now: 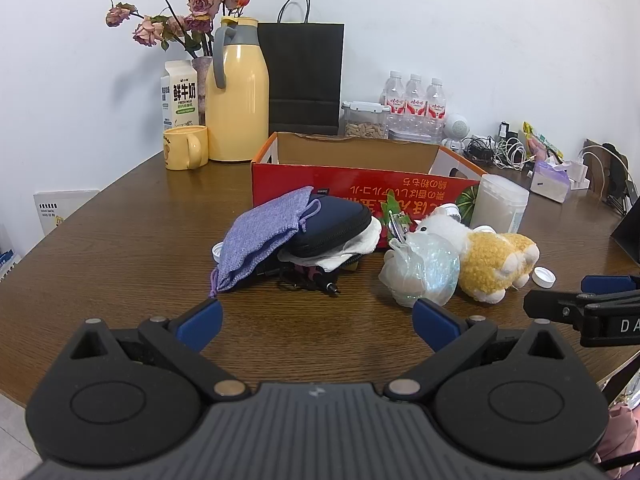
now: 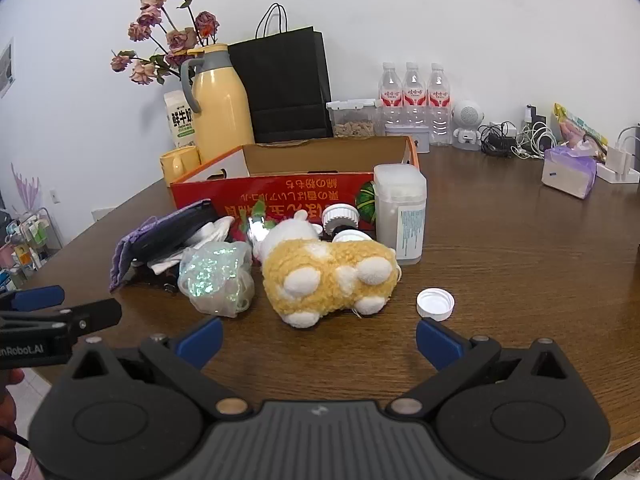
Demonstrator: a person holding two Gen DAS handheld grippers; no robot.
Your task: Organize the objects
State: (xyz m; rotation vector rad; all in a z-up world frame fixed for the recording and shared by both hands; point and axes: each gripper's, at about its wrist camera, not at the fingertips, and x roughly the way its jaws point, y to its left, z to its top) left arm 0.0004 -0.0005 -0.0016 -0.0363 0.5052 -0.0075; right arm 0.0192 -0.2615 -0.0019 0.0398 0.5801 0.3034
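Both sets of jaws stand spread wide and hold nothing. The left gripper hangs low over the bench, and the right gripper does the same, just to its right and level with it.

Judging by the loose things heaped in front of an open cardboard box, the step in hand is a first pick, and nothing is yet in the box as far as its visible inner wall shows. To do it well, I would take one thing at a time, starting with what lies free at the edge of the heap. The soft toy suits a grasp across its body, with the jaws closing until the fleece gives. The crinkled bag wants a deeper bite, since thin film may slip.

Straight ahead of the right jaws, near and between their lines, lies the yellow plush toy, on its side with its white feet toward the camera. Just left of it, touching or nearly so, sits the shiny plastic bag. A white bottle cap lies just ahead of the right-hand finger.

Ahead of the left jaws and slightly left of centre lies the purple pouch, draped over a dark zip case. The box stands beyond everything, well past the heap.
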